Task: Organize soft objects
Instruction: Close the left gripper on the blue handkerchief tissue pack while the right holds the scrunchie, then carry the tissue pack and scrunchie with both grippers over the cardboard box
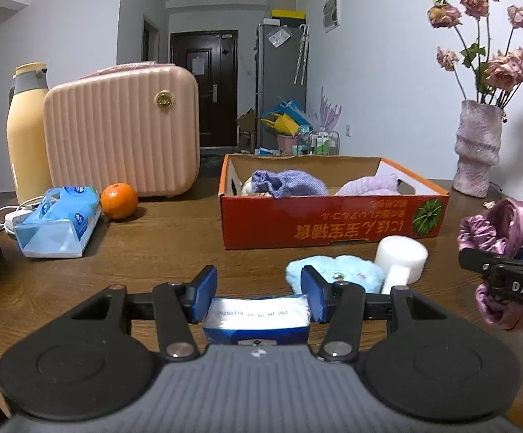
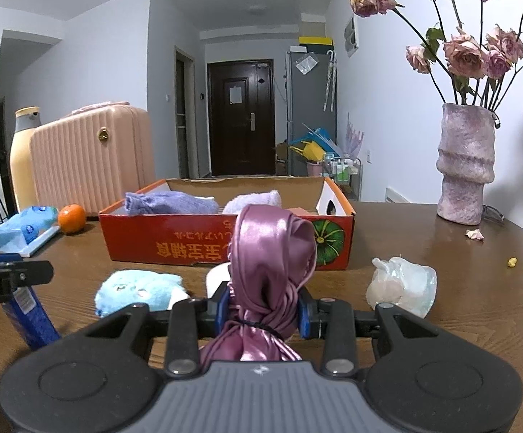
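My left gripper (image 1: 258, 290) is shut on a blue tissue packet (image 1: 258, 319) with a white end, held above the table; the packet also shows in the right wrist view (image 2: 30, 312). My right gripper (image 2: 265, 306) is shut on a knotted purple satin cloth (image 2: 272, 252), seen also in the left wrist view (image 1: 496, 231). The red cardboard box (image 1: 330, 220) stands ahead and holds purple knit cloths (image 1: 290, 182). A light blue plush toy (image 2: 139, 290) lies on the table before the box, right of my left gripper.
A white foam piece (image 1: 400, 258) lies beside the plush. A crumpled clear bag (image 2: 402, 285) lies at right. A pink case (image 1: 121, 133), yellow bottle (image 1: 27, 133), orange (image 1: 119, 201) and tissue pack (image 1: 57, 222) stand at left. A vase (image 2: 465, 166) with flowers stands at right.
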A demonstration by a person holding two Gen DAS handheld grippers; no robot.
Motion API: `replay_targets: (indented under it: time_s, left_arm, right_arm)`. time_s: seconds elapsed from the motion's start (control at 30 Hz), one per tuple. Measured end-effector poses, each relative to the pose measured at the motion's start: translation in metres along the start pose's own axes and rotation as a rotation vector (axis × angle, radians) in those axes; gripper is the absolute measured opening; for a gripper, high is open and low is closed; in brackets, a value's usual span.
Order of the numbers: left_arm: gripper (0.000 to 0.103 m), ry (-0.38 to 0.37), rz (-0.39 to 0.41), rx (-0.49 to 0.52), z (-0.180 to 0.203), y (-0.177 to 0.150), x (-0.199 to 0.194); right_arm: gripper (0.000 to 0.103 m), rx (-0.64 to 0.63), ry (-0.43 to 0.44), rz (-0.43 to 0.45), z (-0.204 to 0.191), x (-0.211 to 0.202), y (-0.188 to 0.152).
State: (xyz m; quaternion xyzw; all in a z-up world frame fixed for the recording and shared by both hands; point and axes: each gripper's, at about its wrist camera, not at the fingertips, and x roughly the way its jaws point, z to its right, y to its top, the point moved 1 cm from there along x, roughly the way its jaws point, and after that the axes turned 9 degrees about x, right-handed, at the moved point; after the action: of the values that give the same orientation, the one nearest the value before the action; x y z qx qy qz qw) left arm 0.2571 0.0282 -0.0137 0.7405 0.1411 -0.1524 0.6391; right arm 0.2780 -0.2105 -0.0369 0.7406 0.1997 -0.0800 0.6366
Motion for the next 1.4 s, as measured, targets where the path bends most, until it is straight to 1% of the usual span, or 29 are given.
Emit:
replay_targets:
  time_s: [0.1, 0.17, 0.33, 0.47, 0.53, 0.7, 0.73, 0.77, 0.83, 0.87, 0.9, 0.93, 0.97, 1.07, 1.1, 1.23, 1.4]
  left_arm:
    - [0.053, -0.009, 0.011, 0.005, 0.004, 0.001, -0.004]
    - [0.053, -0.015, -0.005, 0.010, 0.006, 0.000, -0.005]
    - [0.056, -0.042, -0.090, -0.001, 0.005, -0.009, -0.003]
    - [0.056, -0.071, -0.182, -0.001, 0.004, -0.022, 0.000]
    - [0.056, -0.072, -0.217, 0.003, 0.004, -0.028, 0.001]
    - [0.063, -0.072, -0.290, -0.001, 0.003, -0.038, 0.009]
    - [0.068, -0.070, -0.295, 0.001, 0.003, -0.039, 0.009]
    - [0.074, -0.065, -0.296, 0.006, 0.004, -0.039, 0.008]
    - [0.074, -0.065, -0.300, 0.014, 0.006, -0.041, 0.008]
    - [0.072, -0.061, -0.299, 0.021, 0.007, -0.041, 0.007]
    - [0.069, -0.062, -0.297, 0.023, 0.008, -0.041, 0.007]
    - [0.060, -0.068, -0.293, 0.023, 0.008, -0.041, 0.006]
    - [0.053, -0.076, -0.288, 0.020, 0.008, -0.040, 0.005]
    - [0.052, -0.091, -0.280, 0.001, 0.005, -0.038, 0.005]
    - [0.052, -0.085, -0.274, 0.000, 0.005, -0.037, 0.004]
    - [0.052, -0.079, -0.220, -0.020, 0.002, -0.031, -0.002]
    - [0.052, -0.050, -0.163, -0.032, 0.001, -0.019, -0.004]
  right_arm:
    - [0.035, -0.005, 0.010, 0.002, -0.002, -0.001, 0.000]
    - [0.035, -0.005, 0.012, 0.001, -0.003, -0.001, 0.000]
    - [0.035, 0.011, 0.021, -0.003, 0.000, -0.003, 0.000]
    - [0.035, 0.019, 0.038, -0.016, 0.001, -0.005, -0.001]
    - [0.035, 0.018, 0.046, -0.020, 0.000, -0.007, -0.002]
    - [0.035, 0.014, 0.059, -0.026, -0.002, -0.010, -0.005]
    - [0.035, 0.015, 0.060, -0.028, -0.001, -0.010, -0.005]
    - [0.035, 0.015, 0.061, -0.029, -0.001, -0.011, -0.005]
    - [0.035, 0.016, 0.064, -0.028, -0.001, -0.011, -0.005]
    - [0.035, 0.016, 0.065, -0.027, -0.001, -0.012, -0.005]
    - [0.035, 0.015, 0.064, -0.027, -0.001, -0.011, -0.005]
    - [0.035, 0.015, 0.064, -0.027, -0.001, -0.011, -0.005]
    - [0.035, 0.016, 0.064, -0.027, -0.001, -0.012, -0.005]
    - [0.035, 0.015, 0.064, -0.026, -0.002, -0.012, -0.005]
    - [0.035, 0.015, 0.063, -0.025, -0.002, -0.012, -0.005]
    - [0.035, 0.016, 0.059, -0.017, -0.001, -0.011, -0.004]
    - [0.035, 0.020, 0.053, 0.016, -0.003, -0.011, -0.001]
